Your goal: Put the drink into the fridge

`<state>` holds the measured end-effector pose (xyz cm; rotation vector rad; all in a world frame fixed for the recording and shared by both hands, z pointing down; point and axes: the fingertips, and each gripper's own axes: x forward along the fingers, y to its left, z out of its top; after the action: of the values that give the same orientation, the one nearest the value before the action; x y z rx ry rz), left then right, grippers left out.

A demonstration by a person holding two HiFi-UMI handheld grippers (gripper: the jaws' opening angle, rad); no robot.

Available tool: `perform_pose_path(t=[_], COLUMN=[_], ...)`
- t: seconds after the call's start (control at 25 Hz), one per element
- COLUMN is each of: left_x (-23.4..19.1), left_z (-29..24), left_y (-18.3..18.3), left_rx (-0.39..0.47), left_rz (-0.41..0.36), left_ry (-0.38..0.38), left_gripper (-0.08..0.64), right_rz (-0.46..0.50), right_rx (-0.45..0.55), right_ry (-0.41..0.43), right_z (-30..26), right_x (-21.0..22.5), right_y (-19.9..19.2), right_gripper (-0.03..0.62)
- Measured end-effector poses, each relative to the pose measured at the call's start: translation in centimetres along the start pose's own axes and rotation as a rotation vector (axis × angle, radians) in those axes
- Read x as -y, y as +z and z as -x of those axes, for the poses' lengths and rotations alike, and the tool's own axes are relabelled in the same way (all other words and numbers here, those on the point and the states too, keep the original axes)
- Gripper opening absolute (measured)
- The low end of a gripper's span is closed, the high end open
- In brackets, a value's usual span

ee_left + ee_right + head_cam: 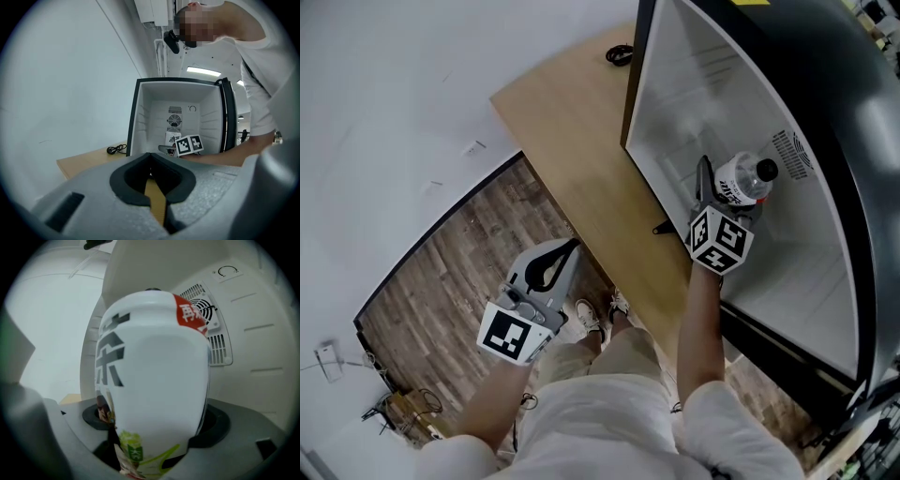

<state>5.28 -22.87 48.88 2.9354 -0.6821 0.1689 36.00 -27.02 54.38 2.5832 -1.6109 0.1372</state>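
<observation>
Right now your right gripper (pixel 719 193) has its fingers clamped on the drink (pixel 746 179), roughly upright and inside the fridge (pixel 797 281), whose floor lies below them. Your left gripper (pixel 565 254), fingers together and empty, hangs well behind.

White wall (pixel 412 84), plank floor (pixel 459 272), wooden table (pixel 572 131)

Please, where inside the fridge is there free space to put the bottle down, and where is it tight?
The fridge floor is bare on both sides of the bottle, out to the side walls and back to the fan vent. It is tight only around the right claw, shut on the bottle.
</observation>
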Motion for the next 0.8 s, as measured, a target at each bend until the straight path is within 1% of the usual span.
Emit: perform_pose_path(t=[0.12,0.2,0.32,0.56,0.8], left_x=[0.5,0.7,0.7,0.6,0.4], left_z=[-0.1,-0.1,0.2,1.5,4.1], left_y=[-0.1,0.0,0.2,0.5,1.4], left_rx=[0.001,0.006,0.010,0.013,0.019], left_rz=[0.002,-0.001,0.000,-0.003,-0.003], left_ry=[-0.006,-0.008,0.000,0.019,0.060], left_gripper=[0.013,0.012,0.012,0.013,0.012], right_rz=[0.009,-0.006,-0.010,-0.008,-0.003], right_rx=[-0.033,-0.054,-0.066,-0.080,-0.100], right_ry=[-0.002,-0.002,-0.006,-0.005,0.026], right_z=[0.1,0.1,0.5,1.8,4.2], right_x=[-0.2,0.0,0.3,-0.1,-1.0], right_y=[-1.2,-1.8,-2.1,-2.1,-1.3], right_gripper=[0.437,0.465,0.482,0.482,0.480])
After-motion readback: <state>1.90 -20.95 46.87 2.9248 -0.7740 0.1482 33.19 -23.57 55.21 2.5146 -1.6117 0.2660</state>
